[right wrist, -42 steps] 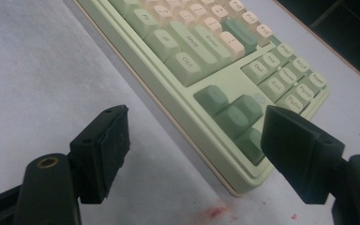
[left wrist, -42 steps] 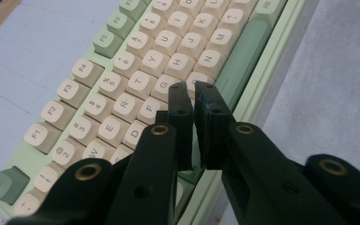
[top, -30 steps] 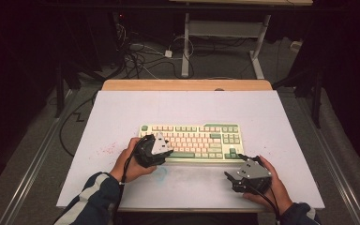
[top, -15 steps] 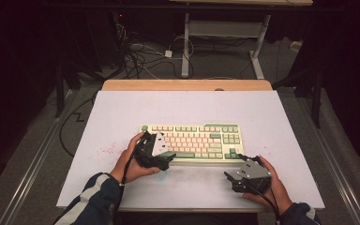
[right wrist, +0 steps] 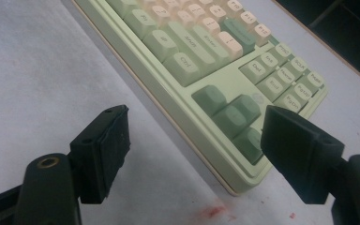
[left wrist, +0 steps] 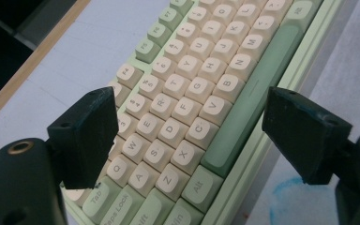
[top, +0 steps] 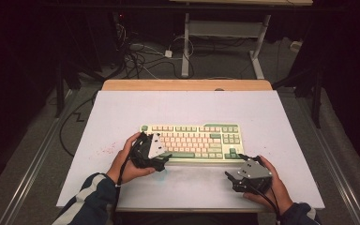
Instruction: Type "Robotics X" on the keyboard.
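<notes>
on the white table, pale green keyboard, cream keys

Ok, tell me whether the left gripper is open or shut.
Open. The left gripper has just been opening; its jaws stand wide apart above the keyboard, and nothing is between them.

my left gripper, jaws just opened wide with nothing between them, angled rightward; my right gripper, jaws apart, held low, pointing left.
</notes>
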Motion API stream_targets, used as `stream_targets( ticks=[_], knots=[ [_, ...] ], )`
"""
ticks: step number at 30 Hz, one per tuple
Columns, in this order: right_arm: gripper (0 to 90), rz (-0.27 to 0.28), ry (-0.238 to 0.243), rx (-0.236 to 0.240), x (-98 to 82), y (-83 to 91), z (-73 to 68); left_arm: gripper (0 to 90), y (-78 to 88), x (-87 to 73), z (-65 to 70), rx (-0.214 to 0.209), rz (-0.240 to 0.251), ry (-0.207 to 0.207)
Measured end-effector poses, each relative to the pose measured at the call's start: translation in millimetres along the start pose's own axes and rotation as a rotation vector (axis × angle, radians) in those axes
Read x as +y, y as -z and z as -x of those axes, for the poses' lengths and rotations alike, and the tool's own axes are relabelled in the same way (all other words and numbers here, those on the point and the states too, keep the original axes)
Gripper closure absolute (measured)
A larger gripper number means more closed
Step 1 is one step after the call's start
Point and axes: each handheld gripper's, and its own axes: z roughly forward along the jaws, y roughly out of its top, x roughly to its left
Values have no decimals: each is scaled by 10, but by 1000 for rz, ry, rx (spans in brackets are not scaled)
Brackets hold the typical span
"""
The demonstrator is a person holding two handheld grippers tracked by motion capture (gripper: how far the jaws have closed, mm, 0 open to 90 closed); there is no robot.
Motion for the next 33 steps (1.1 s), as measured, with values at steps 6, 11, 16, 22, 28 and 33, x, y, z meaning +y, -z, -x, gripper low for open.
stream_targets(
  ticks=[6, 11, 16, 22, 28, 33],
  knots=[
    [249, 4, -5, -8, -2, 9, 8, 180, 106, -59, -73, 13, -5, 3],
    [267, 12, -39, -32, 9, 32, 56, 181, 234, -114, -171, 28, 15, 35],
    [271, 19, -52, -45, 18, 44, 83, 184, 372, -179, -224, 42, 23, 36],
    [271, 27, -63, -54, 40, 46, 112, 188, 514, -273, -301, 69, 15, 49],
    [267, 28, -69, -62, 49, 32, 149, 187, 620, -368, -363, 95, 1, 63],
    [261, 31, -78, -76, 65, 11, 193, 187, 693, -439, -406, 116, -12, 72]
  ],
)
